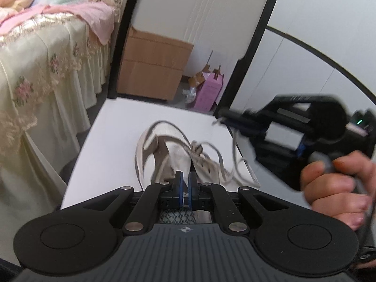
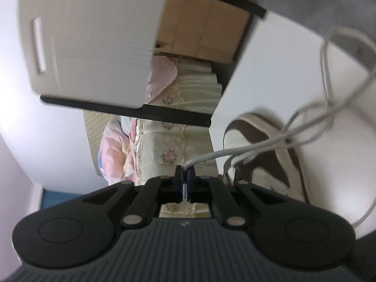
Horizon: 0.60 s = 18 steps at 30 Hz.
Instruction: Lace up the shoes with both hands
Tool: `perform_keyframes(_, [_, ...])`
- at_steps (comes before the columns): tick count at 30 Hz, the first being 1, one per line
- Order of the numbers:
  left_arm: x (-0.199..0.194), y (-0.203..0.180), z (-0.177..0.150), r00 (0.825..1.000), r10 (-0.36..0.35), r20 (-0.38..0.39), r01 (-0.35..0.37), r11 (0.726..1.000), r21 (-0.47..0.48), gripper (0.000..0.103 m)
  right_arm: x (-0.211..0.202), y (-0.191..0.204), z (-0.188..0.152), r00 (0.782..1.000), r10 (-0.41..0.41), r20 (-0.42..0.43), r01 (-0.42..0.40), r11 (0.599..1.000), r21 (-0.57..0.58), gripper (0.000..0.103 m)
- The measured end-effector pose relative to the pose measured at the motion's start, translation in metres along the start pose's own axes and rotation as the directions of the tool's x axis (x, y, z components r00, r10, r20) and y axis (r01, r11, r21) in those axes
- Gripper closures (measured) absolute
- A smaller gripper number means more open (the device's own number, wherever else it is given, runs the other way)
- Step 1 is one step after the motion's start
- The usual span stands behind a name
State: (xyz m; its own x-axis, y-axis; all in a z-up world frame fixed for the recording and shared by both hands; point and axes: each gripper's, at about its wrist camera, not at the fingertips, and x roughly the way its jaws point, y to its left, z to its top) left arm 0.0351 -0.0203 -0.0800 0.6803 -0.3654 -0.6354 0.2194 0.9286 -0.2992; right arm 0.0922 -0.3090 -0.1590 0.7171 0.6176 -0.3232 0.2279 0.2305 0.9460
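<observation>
My right hand-held gripper pinching lace end; lace runs taut toward right of frame to shoe on counter. Left hand-held gripper pressed together, empty, shoe just ahead, nearer.

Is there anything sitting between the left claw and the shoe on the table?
Nothing visible. The left claw hangs shut just above the shoe, with only the shoe's own loose lace trailing beside it toward the right claw.
</observation>
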Motion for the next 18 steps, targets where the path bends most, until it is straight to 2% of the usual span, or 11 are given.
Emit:
perform_keyframes(5, [-0.012,0.003,0.017,0.999,0.016,0.042,-0.017,1.000,0.005,0.099,0.011,-0.003,0.003,0.999,-0.028,-0.020,0.029,0.998,0.051,0.099])
perform_keyframes(8, [-0.001,0.011,0.030,0.998,0.030,0.047,-0.030,1.000,-0.001,0.099,0.017,-0.008,0.003,0.999,-0.045,-0.023,0.047,0.996,0.076,0.098])
perform_keyframes(12, [0.026,0.021,0.055,0.999,0.016,0.032,-0.015,1.000,-0.024,0.099,0.023,-0.025,0.006,0.999,-0.027,-0.045,0.036,0.976,0.214,0.098])
perform_keyframes(15, [0.045,0.028,0.063,1.000,-0.010,0.015,0.009,1.000,0.020,0.099,0.030,-0.022,0.008,0.999,-0.001,-0.037,0.010,0.971,0.239,0.098])
perform_keyframes(18, [0.062,0.035,0.066,0.999,-0.037,-0.002,0.037,0.996,0.075,0.099,0.040,-0.020,0.011,1.000,-0.017,-0.024,0.022,0.971,0.239,0.098])
